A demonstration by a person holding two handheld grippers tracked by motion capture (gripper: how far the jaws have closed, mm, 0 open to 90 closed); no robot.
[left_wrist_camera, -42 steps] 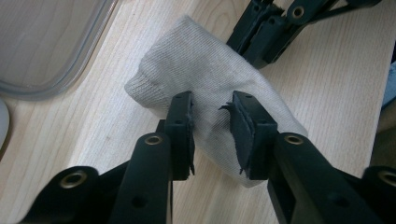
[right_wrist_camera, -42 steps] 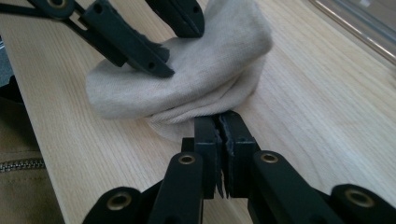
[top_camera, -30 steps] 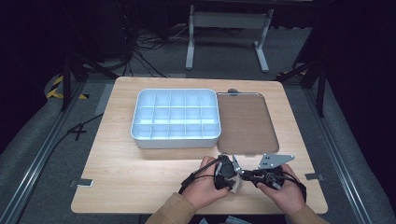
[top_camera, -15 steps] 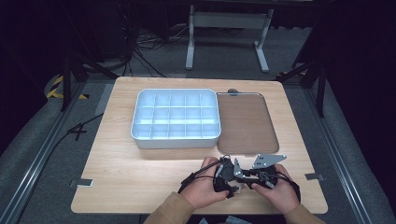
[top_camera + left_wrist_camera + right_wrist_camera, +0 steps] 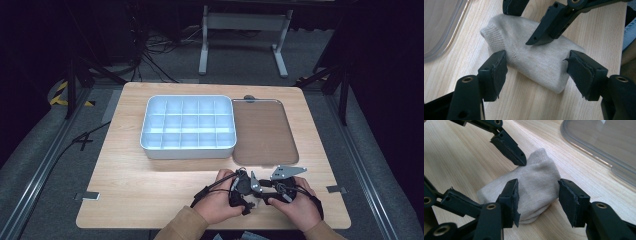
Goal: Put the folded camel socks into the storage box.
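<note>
Both sets of jaws just opened: left gripper (image 5: 535, 72) and right gripper (image 5: 537, 200) now straddle the folded beige sock (image 5: 536, 58), pads clear. Sock released, lying on the table (image 5: 150, 185) at 6 o'clock of the clear lid (image 5: 262, 132). Fold looks finished.

No words, labels, brands or numbers can be read in any of the views. The nearest thing to a sign is the yellow-and-black striped tape (image 5: 61, 94) on the floor, off the table's (image 5: 150, 190) far left corner, and it carries no lettering. The grey tabs (image 5: 91, 195) at the table's near edges are blank. The box (image 5: 188, 150), the tray (image 5: 263, 156), the sock (image 5: 541, 62) and the black jaws bear no print.
</note>
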